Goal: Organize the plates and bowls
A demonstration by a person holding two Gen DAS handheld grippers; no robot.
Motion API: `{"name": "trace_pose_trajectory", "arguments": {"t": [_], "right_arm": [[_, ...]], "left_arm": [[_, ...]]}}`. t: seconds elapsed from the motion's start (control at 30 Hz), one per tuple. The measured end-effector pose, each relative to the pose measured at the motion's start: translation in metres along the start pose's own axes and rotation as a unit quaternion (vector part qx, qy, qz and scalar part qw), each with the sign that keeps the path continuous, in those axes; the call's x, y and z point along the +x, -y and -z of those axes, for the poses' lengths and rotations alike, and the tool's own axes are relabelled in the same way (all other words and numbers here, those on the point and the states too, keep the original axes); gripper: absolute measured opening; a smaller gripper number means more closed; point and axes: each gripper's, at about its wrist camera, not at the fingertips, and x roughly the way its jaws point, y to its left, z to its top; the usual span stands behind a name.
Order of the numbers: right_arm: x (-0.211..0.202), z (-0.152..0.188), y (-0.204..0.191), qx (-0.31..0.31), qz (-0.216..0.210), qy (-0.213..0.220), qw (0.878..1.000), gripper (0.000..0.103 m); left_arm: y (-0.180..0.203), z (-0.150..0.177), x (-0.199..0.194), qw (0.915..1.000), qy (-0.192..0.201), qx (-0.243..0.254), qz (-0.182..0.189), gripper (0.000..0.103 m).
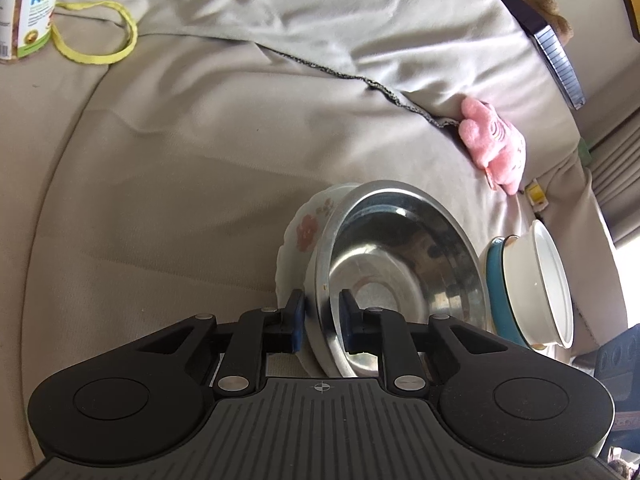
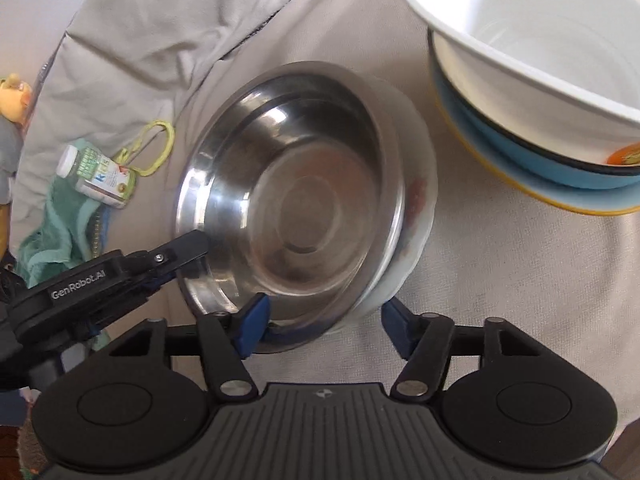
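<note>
Mid-step: my left gripper (image 1: 322, 322) pinched on steel bowl (image 1: 400, 276) rim, bowl tilted on floral plate (image 1: 304, 232) atop cloth. Right gripper (image 2: 324, 320) about half open at bowl's near rim — holds nothing. Next — I'd lift bowl onto white bowl (image 2: 540, 36) stack, beside.

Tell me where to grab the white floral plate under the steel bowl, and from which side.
Grip the floral plate by its exposed rim on the side facing the blue and white bowl stack, coming in low. The steel bowl covers its centre, and the left gripper is already clamped on the bowl's rim opposite. The right gripper stands open nearby.
</note>
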Motion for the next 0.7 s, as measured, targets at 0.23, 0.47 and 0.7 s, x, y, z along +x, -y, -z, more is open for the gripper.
{"name": "trace_pose_trajectory", "arguments": {"t": [0.23, 0.47, 0.7], "right_arm": [[0.003, -0.005, -0.009, -0.001, 0.009, 0.008, 1.000, 0.062], [0.007, -0.011, -0.012, -0.018, 0.006, 0.018, 1.000, 0.062], [-0.021, -0.002, -0.002, -0.039, -0.023, 0.033, 0.998, 0.062]], "left_arm": [[0.004, -0.013, 0.009, 1.0000, 0.004, 0.003, -0.002, 0.020], [0.003, -0.020, 0.010, 0.9999, 0.006, -0.011, -0.011, 0.019], [0.014, -0.015, -0.013, 0.9991, 0.026, -0.005, -0.034, 0.019]]}}
